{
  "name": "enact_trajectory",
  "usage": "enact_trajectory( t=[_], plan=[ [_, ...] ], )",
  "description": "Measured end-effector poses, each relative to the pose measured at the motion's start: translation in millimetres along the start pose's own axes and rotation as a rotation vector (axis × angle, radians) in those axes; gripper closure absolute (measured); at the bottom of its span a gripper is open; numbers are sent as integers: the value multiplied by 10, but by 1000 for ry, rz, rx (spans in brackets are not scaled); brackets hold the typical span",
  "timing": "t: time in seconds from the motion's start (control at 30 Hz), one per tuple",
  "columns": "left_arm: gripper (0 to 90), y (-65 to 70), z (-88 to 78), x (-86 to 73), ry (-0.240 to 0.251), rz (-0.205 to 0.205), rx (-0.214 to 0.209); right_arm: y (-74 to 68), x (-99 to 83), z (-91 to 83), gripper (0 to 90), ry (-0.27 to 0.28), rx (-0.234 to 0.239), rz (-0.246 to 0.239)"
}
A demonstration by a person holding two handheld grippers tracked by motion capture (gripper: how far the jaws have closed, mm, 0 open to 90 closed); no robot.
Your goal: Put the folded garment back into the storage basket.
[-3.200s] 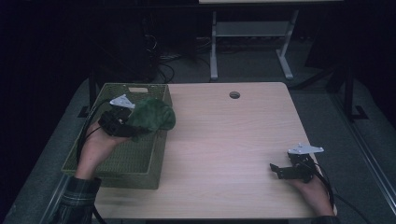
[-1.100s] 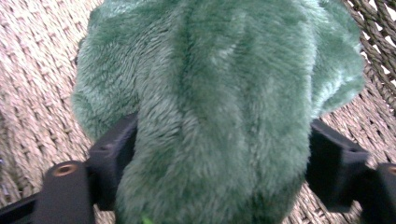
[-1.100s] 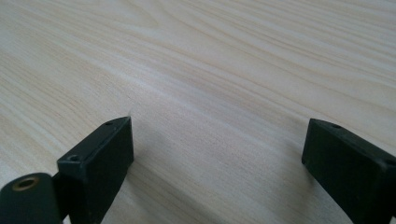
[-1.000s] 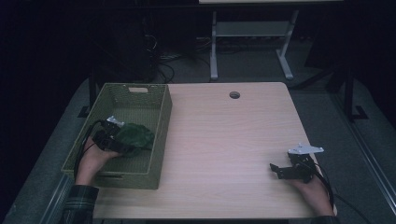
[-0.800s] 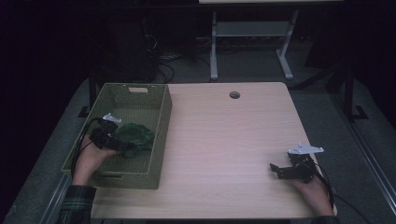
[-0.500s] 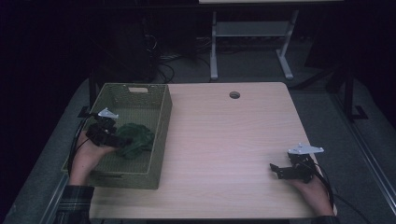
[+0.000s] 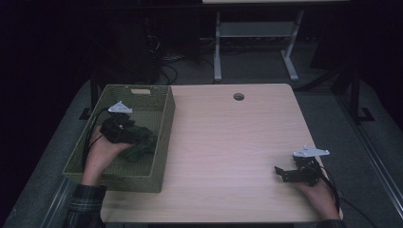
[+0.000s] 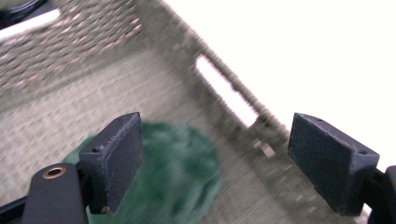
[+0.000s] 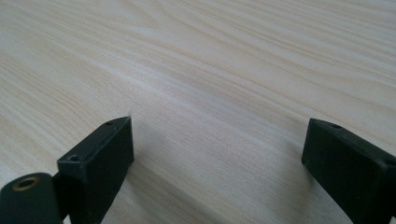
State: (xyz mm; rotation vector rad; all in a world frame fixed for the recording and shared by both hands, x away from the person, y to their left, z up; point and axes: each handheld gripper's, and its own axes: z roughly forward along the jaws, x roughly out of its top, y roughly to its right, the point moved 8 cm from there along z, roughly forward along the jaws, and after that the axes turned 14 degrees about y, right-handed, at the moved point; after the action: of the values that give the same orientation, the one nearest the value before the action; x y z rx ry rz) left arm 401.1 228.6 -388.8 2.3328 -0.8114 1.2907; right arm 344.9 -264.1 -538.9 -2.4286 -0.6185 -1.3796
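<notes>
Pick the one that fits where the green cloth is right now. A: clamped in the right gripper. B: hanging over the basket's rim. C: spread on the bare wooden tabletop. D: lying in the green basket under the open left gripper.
D: the green cloth lies on the floor of the basket, and the left gripper view shows the left gripper spread wide above it, gripping nothing.
</notes>
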Motion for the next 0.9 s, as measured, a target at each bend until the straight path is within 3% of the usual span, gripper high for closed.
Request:
enact_trajectory(
  t=[0.2,0.4,0.73,0.9],
  plan=[
    [176,270,111,194,55,-16,-64,0,0,0,86,0,0,0],
    [192,545,243,315,86,-1,-103,0,0,0,86,0,0,0],
    [186,1056,575,362,87,36,-169,1,0,0,87,0,0,0],
    [141,1279,744,322,83,52,-187,1,0,0,86,0,0,0]
  ],
)
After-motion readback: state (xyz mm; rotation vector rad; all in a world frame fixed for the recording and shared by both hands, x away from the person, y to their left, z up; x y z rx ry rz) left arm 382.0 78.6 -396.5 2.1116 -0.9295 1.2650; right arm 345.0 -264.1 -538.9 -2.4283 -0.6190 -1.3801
